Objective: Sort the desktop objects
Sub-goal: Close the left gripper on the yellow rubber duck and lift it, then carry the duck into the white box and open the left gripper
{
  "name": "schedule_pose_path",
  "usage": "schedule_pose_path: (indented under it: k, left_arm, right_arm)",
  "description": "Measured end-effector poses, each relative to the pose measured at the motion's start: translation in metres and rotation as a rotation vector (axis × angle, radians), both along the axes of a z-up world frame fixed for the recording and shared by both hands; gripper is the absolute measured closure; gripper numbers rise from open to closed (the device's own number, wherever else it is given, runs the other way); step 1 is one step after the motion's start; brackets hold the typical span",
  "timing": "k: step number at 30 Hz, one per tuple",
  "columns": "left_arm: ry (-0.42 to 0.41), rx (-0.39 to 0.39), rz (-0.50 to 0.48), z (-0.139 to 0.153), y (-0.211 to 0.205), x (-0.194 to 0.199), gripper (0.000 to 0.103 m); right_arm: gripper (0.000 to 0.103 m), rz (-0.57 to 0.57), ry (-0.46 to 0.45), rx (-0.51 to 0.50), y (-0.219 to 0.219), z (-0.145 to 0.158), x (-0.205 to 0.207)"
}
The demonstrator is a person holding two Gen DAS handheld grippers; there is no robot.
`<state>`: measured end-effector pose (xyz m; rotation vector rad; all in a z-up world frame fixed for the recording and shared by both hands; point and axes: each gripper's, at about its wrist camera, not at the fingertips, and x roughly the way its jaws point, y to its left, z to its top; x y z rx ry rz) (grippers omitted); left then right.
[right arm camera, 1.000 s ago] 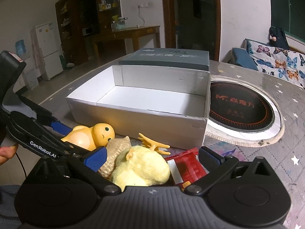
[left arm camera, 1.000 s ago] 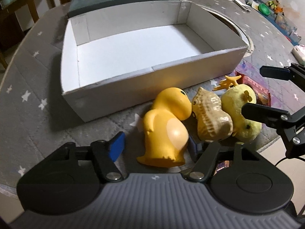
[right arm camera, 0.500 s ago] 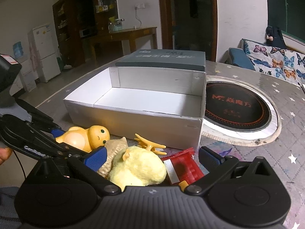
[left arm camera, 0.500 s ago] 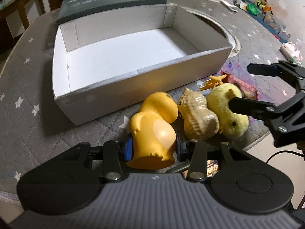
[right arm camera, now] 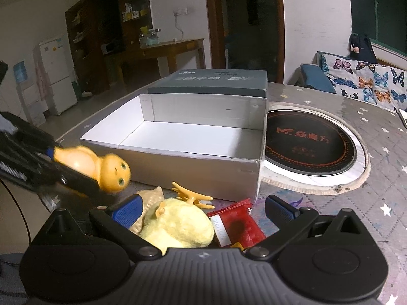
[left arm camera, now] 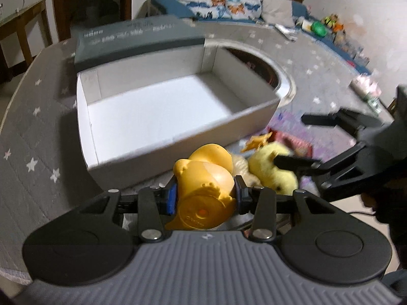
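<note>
My left gripper (left arm camera: 204, 198) is shut on the orange dinosaur toy (left arm camera: 203, 180), which hangs tilted head-down above the table's near edge; the same toy (right arm camera: 94, 166) shows at the left of the right wrist view. An open white box (left arm camera: 162, 106) stands just beyond it, empty inside. My right gripper (right arm camera: 203, 209) is open around the yellow plush chick (right arm camera: 178, 225), without closing on it. A beige shell-like toy (right arm camera: 148, 198) lies beside the chick, and a red packet (right arm camera: 235, 225) and an orange antler piece (right arm camera: 190, 195) lie by its other side.
A dark grey lid (right arm camera: 218, 81) lies behind the white box (right arm camera: 193, 137). A round black cooktop (right arm camera: 307, 142) is set into the star-patterned grey tablecloth (left arm camera: 33, 132) to the right. A butterfly-print sofa (right arm camera: 366, 76) stands beyond the table.
My left gripper closed on the orange dinosaur, then lifted and tipped it off the table. The right gripper stayed open around the chick, edging slightly forward.
</note>
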<state>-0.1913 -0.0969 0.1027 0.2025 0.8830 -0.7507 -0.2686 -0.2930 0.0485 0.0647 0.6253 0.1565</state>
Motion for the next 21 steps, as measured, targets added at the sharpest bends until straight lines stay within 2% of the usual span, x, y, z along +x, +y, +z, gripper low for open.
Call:
schedule_pose_path:
  k: [6,9,13,21]
  left_arm:
    - [-0.097,-0.064,-0.003,0.032,-0.007,0.013,0.059]
    - [-0.126,-0.075,0.004,0.035,-0.02,0.031,0.059]
    - [-0.116,-0.084,-0.004,0.026,-0.044,0.06,0.059]
    - [-0.115,-0.06,0.015,-0.012,-0.084,0.103,0.06]
  right_arm:
    - [0.0,-0.011,-0.002,0.005,-0.003,0.0,0.0]
    - [0.0,-0.016,-0.003,0.008,-0.004,0.0,0.001]
    - [0.0,-0.023,-0.004,0.012,-0.006,0.001,0.001]
    - [0.0,-0.043,0.005,0.023,-0.012,-0.001,0.004]
